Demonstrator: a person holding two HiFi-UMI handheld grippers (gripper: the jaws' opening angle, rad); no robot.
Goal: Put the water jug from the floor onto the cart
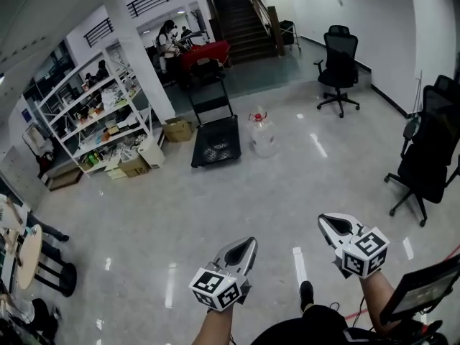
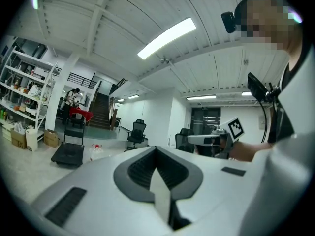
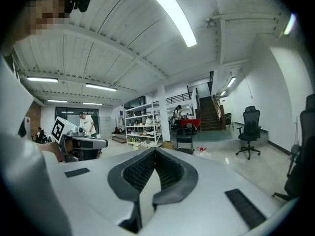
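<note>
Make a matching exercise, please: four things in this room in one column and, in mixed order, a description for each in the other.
Things:
1. jug
2. cart
3. shelf
4. stairs

Descriptions:
A. white, full of goods, at the left
B. clear with a red top, standing on the floor
C. dark, leading up at the far end
D. black and flat, with an upright handle

Pairs: 1-B, 2-D, 3-A, 4-C

Floor (image 1: 215, 200) glossy, smooth, glare streaks, jug (image 1: 262, 136) clear plastic w/ red cap, cart (image 1: 215, 146) deck matt black, boxes (image 1: 177, 129) brown cardboard, chair (image 1: 339, 56) black mesh, left gripper (image 1: 248, 244) & right gripper (image 1: 327, 221) matt pale plastic shells, pads (image 3: 140, 173) dark, ribbed, shelving (image 1: 92, 118) white metal
</note>
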